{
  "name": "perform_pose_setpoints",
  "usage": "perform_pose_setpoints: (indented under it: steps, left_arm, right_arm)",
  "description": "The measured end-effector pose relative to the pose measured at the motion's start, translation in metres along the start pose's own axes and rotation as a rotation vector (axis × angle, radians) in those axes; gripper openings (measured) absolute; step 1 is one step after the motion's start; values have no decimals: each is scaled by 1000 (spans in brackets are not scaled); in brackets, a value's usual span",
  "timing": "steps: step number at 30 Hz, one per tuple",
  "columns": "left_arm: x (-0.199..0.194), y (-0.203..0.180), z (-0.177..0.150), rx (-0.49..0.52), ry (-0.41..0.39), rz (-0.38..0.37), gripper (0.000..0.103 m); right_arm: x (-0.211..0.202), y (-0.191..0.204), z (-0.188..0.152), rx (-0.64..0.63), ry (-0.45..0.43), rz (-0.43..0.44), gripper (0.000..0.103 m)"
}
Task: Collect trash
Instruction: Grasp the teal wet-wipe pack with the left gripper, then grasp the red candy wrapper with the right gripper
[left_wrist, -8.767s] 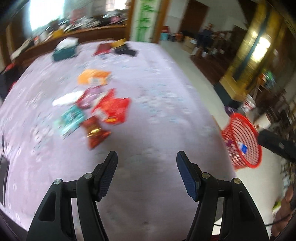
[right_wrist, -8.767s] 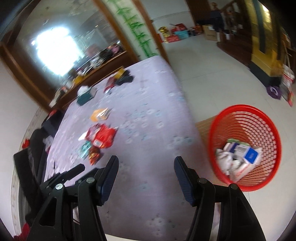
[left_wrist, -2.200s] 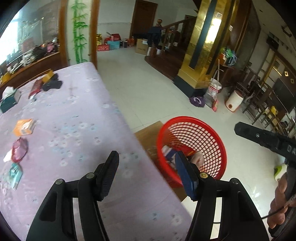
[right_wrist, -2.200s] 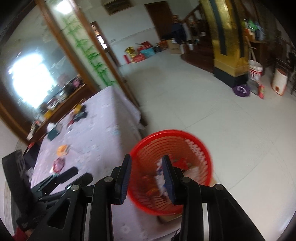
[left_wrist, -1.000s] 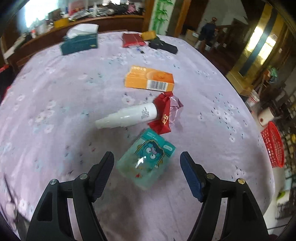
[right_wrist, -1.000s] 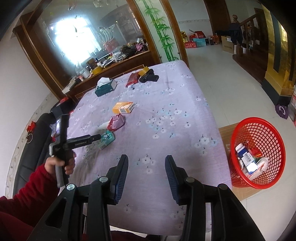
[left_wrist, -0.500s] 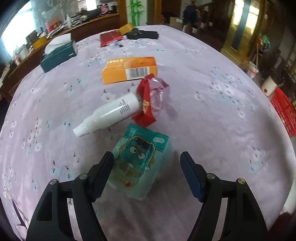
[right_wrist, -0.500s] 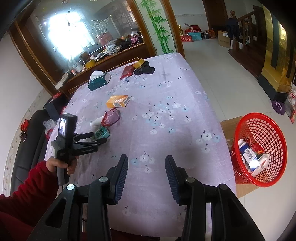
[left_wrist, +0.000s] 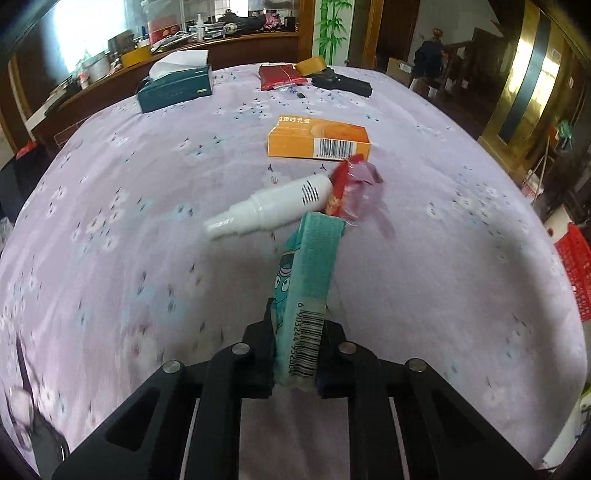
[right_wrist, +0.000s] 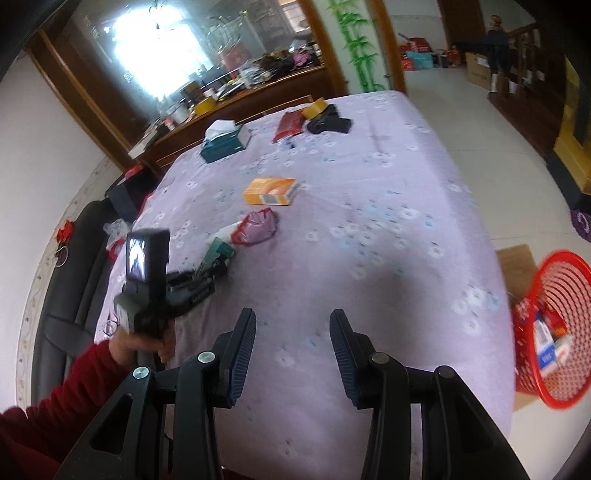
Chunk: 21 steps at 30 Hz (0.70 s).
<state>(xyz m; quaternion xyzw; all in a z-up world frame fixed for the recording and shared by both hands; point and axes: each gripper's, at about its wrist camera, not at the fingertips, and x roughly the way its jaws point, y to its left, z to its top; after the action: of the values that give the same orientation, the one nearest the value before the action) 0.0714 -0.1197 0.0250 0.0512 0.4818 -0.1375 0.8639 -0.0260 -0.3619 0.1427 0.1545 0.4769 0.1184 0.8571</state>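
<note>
My left gripper is shut on a teal cartoon-printed packet, squeezed edge-up between its pads, barcode toward the camera. Just beyond the packet lie a white spray bottle, a crumpled red and pink wrapper and an orange box on the purple flowered tablecloth. In the right wrist view the left gripper holds the teal packet at the table's left side. My right gripper hangs open above the table's near edge, nothing between its fingers. The red mesh basket with trash in it stands on the floor at the right.
At the far end of the table sit a green tissue box, a dark red pouch, a yellow item and a black object. A dark sofa runs along the table's left. A red-sleeved arm holds the left gripper.
The left gripper has shut on the teal packet, which now stands on edge between the pads. The right gripper has swung left, so the basket has slid toward the right edge.
</note>
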Motion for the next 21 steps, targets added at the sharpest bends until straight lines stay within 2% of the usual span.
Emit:
perform_pose_setpoints:
  steps: [3, 8, 15, 21]
  left_arm:
    - [-20, 2, -14, -22, -20, -9, 13]
    - [-50, 12, -30, -69, -49, -14, 14]
    - [-75, 28, -47, -106, -64, 13, 14]
    - [-80, 36, -60, -120, -51, 23, 14]
  right_arm:
    - [29, 8, 18, -6, 28, 34, 54]
    - [88, 17, 46, 15, 90, 72, 54]
    - [168, 21, 83, 124, 145, 117, 54]
    - [215, 30, 101, 149, 167, 85, 54]
